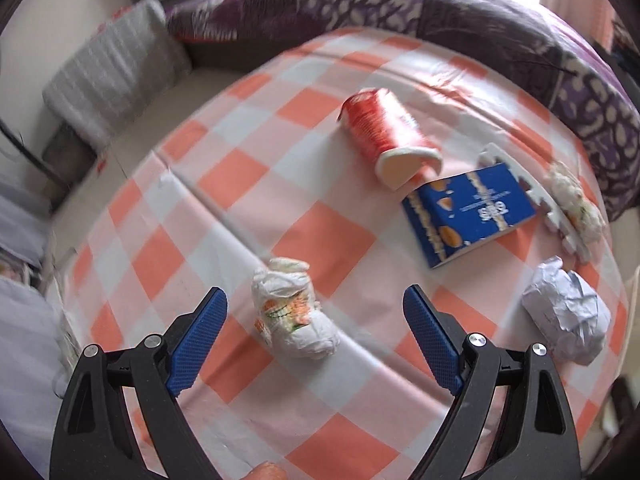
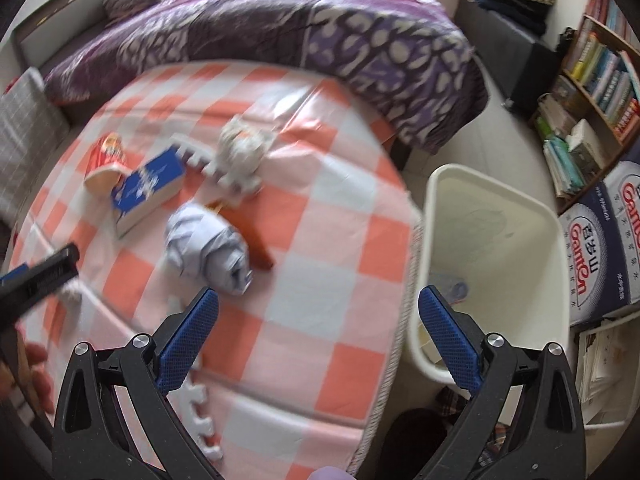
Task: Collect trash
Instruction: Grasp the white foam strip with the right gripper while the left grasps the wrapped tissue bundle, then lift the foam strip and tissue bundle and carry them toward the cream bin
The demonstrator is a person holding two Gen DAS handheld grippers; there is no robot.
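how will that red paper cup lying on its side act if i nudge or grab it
Lying on its side, the red paper cup would probably roll in a curve. Its rim already looks squashed, so it likely crumples under the tongs. Probably very light.

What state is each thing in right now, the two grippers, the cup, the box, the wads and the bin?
left gripper: open, empty, straddling the plastic wad
right gripper: open, empty
plastic wad: crumpled, on the checked cloth
red cup: tipped on its side
blue box: lying flat
paper ball: crumpled, on the cloth
bin: upright beside the table, nearly empty
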